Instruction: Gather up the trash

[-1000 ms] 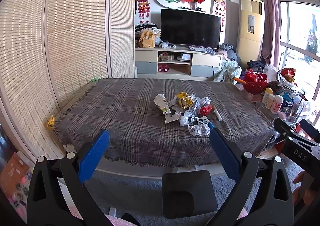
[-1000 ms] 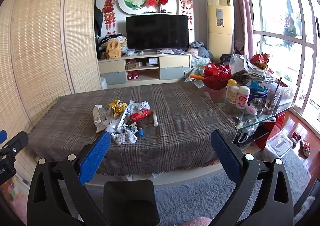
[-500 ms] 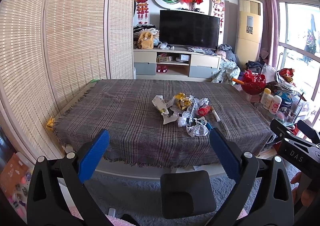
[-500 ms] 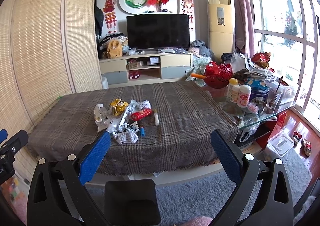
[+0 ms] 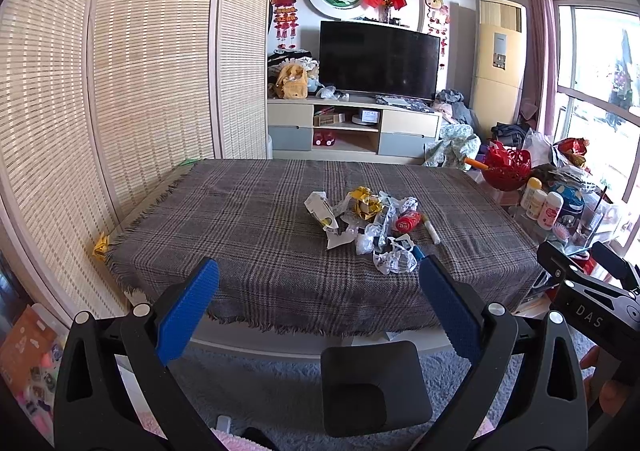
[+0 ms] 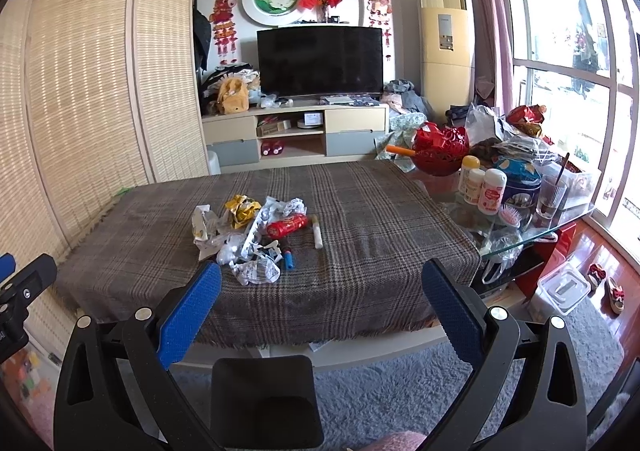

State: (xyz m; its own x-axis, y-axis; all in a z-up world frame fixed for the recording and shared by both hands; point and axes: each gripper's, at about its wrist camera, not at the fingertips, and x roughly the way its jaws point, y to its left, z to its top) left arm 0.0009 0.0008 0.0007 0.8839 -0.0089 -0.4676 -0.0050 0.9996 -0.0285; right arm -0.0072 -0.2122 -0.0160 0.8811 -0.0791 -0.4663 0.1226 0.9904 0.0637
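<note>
A pile of trash [image 5: 368,223] lies on the plaid-covered table [image 5: 256,227]: crumpled white wrappers, a gold foil wrapper [image 5: 365,201], a red can [image 5: 408,220], a white tube [image 5: 432,232] and a blue tube. The pile also shows in the right wrist view [image 6: 252,239]. My left gripper [image 5: 318,283] is open and empty, short of the table's near edge. My right gripper [image 6: 320,283] is open and empty, also short of the near edge. The right gripper's body shows at the right of the left wrist view [image 5: 588,299].
A glass side table [image 6: 520,219] with bottles, a cup and a red basket [image 6: 440,155] stands right of the table. A bamboo screen [image 5: 120,91] runs along the left. A TV stand [image 5: 352,127] is behind. Grey carpet [image 6: 400,383] lies below. A clear plastic bin [image 6: 560,291] sits on the floor.
Both grippers have drifted slightly toward the table; the trash pile looks a little nearer. Nothing has been taken hold of.
</note>
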